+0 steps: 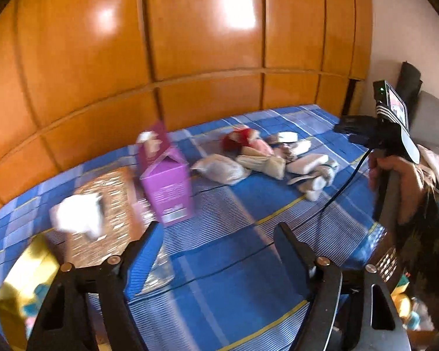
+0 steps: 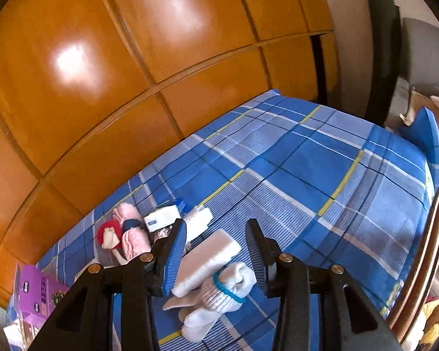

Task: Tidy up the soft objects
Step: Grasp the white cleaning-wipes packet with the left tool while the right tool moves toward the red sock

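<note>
A: Which step is this?
B: Reaching for the next piece, I'd judge. The pile of soft objects [image 2: 207,263] lies on the bed [image 2: 322,175], right of the purple box [image 1: 168,187].
A: And the grippers?
B: The right gripper [image 2: 216,251] tilts down over the pile, jaws partly apart, a white rolled sock [image 2: 231,286] beneath them, ungripped. The left gripper [image 1: 210,248] stands wide and empty, short of the box. Next: lower and close on one sock.
</note>
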Demonstrator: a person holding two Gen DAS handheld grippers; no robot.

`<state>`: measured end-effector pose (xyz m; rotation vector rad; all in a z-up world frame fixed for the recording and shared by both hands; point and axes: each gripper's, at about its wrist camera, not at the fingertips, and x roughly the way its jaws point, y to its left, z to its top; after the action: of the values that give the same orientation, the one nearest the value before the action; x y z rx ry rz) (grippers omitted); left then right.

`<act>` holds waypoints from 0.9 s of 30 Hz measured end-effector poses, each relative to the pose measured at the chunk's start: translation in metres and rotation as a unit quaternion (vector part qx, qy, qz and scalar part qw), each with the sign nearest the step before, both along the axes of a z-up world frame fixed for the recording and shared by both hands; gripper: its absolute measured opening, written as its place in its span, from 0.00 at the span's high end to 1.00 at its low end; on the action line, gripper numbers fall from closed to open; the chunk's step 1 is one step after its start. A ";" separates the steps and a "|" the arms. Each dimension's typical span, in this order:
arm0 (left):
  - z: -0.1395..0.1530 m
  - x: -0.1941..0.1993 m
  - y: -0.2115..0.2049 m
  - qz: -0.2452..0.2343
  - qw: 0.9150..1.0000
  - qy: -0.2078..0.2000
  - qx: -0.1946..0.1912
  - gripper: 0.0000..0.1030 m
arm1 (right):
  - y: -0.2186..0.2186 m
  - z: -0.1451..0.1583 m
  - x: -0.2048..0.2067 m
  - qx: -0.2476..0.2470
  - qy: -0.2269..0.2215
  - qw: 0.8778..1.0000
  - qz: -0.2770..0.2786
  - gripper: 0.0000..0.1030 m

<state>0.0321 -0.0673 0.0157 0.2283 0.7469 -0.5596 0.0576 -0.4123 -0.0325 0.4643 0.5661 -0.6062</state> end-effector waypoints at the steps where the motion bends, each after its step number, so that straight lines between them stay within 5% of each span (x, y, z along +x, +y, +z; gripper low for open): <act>1: -0.001 0.004 -0.009 -0.004 1.000 0.009 -0.002 0.30 | 0.001 0.000 0.002 0.001 0.001 1.000 0.009 0.59; 9: -0.014 0.064 -0.094 -0.007 0.997 0.077 -0.009 0.34 | 0.004 -0.004 0.004 0.022 -0.004 0.999 0.030 0.59; 13: -0.026 0.105 -0.121 0.044 0.993 0.106 -0.006 0.33 | 0.001 -0.007 0.004 0.039 -0.009 0.999 0.037 0.59; 21: -0.057 0.188 -0.140 0.175 0.971 0.162 0.011 0.32 | -0.002 -0.010 0.007 0.067 -0.020 0.996 0.056 0.59; 27: -0.086 0.227 -0.129 0.253 0.942 0.221 0.007 0.28 | -0.007 -0.012 0.005 0.093 -0.034 0.993 0.058 0.59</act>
<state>0.2589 -0.1967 -0.0705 -0.0870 1.1999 -0.1075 0.0621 -0.4191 -0.0447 0.6201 0.5832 -0.4266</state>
